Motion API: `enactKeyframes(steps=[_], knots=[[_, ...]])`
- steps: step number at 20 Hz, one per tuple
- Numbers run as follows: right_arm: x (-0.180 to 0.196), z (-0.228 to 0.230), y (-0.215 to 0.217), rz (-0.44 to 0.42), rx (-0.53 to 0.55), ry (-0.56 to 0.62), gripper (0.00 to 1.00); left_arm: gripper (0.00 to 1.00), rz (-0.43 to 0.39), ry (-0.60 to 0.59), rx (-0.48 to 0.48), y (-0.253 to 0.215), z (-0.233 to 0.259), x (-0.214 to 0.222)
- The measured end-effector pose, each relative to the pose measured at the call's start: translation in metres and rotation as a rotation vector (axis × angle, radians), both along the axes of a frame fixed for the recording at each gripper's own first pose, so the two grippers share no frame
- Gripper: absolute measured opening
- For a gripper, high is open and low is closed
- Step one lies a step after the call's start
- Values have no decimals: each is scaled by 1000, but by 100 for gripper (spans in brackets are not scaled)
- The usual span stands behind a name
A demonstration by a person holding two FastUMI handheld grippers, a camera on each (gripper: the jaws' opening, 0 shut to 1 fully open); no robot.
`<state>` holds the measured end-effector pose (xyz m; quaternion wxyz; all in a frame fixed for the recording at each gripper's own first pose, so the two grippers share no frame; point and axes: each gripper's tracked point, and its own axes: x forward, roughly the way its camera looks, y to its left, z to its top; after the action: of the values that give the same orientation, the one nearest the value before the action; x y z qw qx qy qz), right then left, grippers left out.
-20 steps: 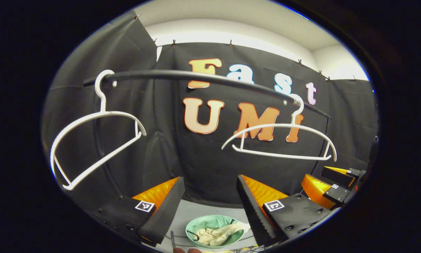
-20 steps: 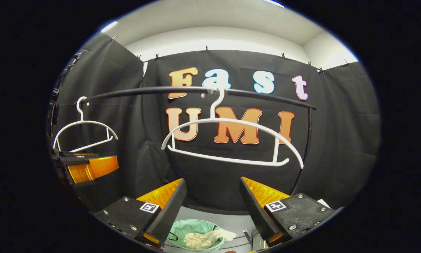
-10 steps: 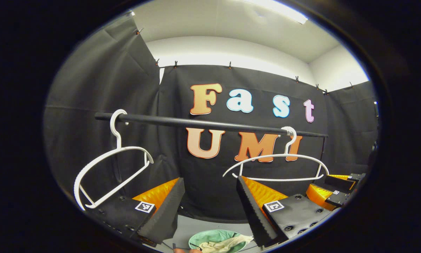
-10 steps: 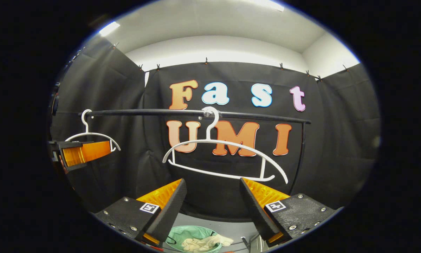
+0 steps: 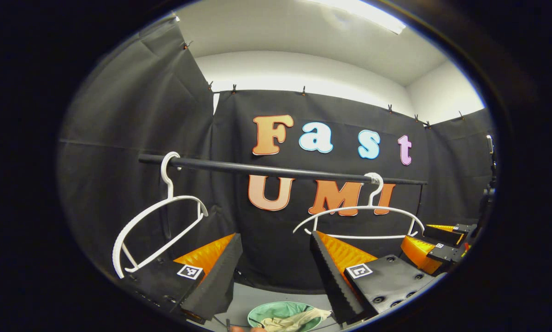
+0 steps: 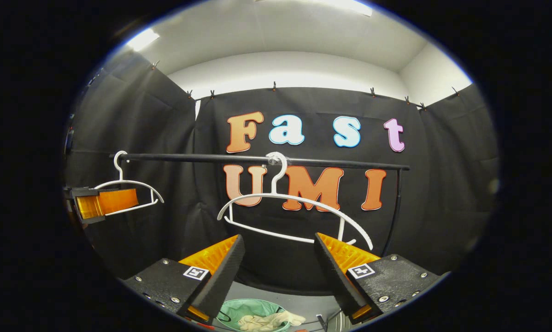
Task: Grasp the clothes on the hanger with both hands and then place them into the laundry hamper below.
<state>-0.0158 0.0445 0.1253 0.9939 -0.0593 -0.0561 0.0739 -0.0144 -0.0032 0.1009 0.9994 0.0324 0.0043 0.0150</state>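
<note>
Below the rail (image 6: 257, 159), at 6 o'clock in both views, the hamper (image 6: 232, 308) already holds the clothes (image 6: 267, 319): a pale, crumpled garment lies inside the green tub, one end draped over its rim toward 3 o'clock. Both white hangers are bare. The near hanger (image 6: 294, 214) hangs from the middle of the rail, and the far hanger (image 5: 158, 233) hangs near the rail's end at 9 o'clock in the left gripper view, turned at an angle. Judging by that, the task looks finished, or nearly so; nothing is left on the rail to take down.

Neither tool grips anything. The left gripper (image 5: 276, 265) is released, its jaws spread wide with only the black backdrop and the hamper between them. The right gripper (image 6: 278, 265) is likewise released and empty. Both are held level, raised above the hamper and pointing at the back wall, side by side; the right one appears at 4 o'clock in the left gripper view, and the left one at 9 o'clock in the right gripper view, in front of the far hanger.
</note>
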Motion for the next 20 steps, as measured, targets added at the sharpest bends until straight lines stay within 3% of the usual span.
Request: enactKeyframes(steps=[10, 11, 16, 20], knots=[[10, -14, -12, -24, 45, 39, 94, 94, -21, 34, 17, -16, -5, 16], [11, -14, -17, -35, 45, 39, 90, 94, -18, 32, 17, -16, -4, 17], [14, -15, -36, -66, 50, 38, 98, 94, -31, 2, 42, -23, 1, 20], [15, -17, -34, -72, 51, 37, 94, 94, -11, -15, 49, -14, 4, 22]])
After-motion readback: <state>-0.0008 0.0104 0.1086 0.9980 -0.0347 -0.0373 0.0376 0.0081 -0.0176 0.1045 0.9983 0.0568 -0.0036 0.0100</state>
